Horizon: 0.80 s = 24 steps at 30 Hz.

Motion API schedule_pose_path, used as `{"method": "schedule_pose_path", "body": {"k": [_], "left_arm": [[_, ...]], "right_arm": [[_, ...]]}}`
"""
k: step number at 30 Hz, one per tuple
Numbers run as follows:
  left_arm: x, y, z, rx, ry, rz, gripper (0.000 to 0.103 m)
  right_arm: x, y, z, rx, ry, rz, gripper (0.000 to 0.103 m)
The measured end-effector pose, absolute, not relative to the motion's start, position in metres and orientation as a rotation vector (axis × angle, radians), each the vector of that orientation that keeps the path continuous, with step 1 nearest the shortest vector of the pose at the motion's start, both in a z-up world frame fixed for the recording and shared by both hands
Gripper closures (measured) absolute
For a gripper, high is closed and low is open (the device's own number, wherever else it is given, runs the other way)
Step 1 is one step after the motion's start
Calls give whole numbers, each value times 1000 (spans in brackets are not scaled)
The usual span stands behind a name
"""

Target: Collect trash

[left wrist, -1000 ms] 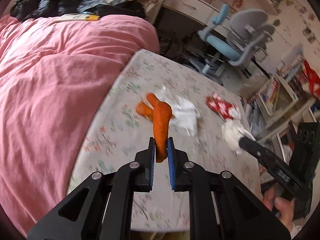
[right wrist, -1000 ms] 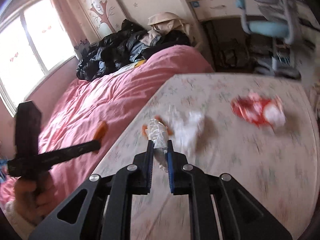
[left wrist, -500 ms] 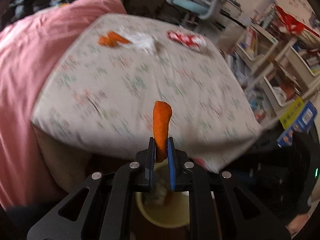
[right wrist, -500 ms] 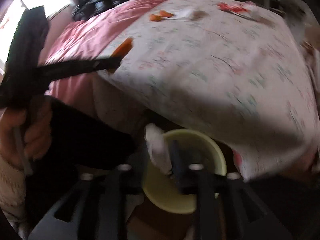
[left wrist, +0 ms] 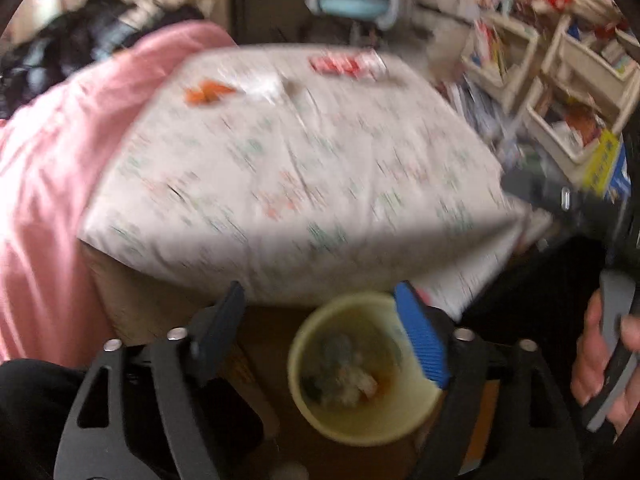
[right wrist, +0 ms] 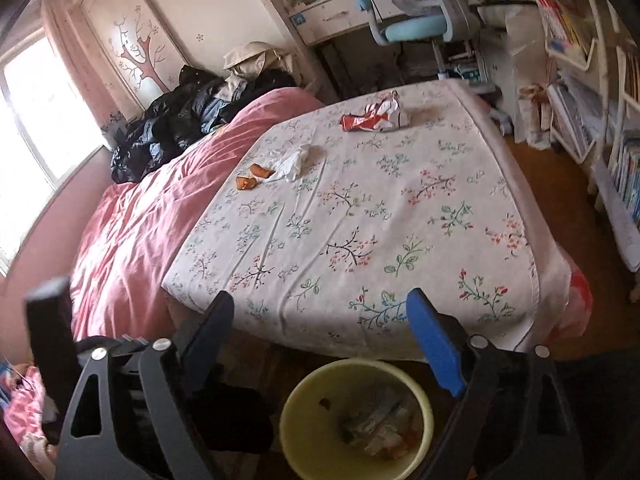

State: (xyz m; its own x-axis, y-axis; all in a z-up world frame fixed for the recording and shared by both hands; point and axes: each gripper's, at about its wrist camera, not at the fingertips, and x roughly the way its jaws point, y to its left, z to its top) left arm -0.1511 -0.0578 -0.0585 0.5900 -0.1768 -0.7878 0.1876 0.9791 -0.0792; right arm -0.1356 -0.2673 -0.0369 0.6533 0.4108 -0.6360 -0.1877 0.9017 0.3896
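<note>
Beside the foot of the bed, a pale yellow bin (left wrist: 360, 424) stands on the floor with crumpled trash (right wrist: 376, 424) inside. My left gripper (left wrist: 318, 290) hangs over the bin, its jaws opening, nothing between them. My right gripper (right wrist: 320, 298) is above the bin (right wrist: 292, 420) too, jaws opening and empty. On the floral sheet (right wrist: 360, 220) lie orange peel pieces (right wrist: 252, 176), a white tissue (right wrist: 294, 162) and a red-and-white wrapper (right wrist: 374, 118). The blurred left wrist view shows the peel (left wrist: 206, 92) and the wrapper (left wrist: 344, 65).
A pink duvet (right wrist: 132, 220) covers the bed's left half, with dark clothes (right wrist: 168, 128) piled at its head. A blue chair (right wrist: 416, 20) and a desk stand behind the bed. Bookshelves (right wrist: 580, 60) line the right wall. A hand (left wrist: 600, 360) holds the other gripper's handle.
Both grippers pulled back from the bed top to above the bin. The left let go of its orange peel and the right its white wad. Both jaws went from shut to wide.
</note>
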Motion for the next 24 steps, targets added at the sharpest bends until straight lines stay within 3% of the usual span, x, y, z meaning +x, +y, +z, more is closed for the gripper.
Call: {"method": "schedule_pose_path", "body": {"k": [13,24], "left_arm": [[-150,-32,-29,-70,765,-84,17],[-151,-30,-26,-88,745,-76,14]], "right_arm": [[-136,-244,-51,185,823,359,15],[-136,-240,-52,158,823,351,15]]}}
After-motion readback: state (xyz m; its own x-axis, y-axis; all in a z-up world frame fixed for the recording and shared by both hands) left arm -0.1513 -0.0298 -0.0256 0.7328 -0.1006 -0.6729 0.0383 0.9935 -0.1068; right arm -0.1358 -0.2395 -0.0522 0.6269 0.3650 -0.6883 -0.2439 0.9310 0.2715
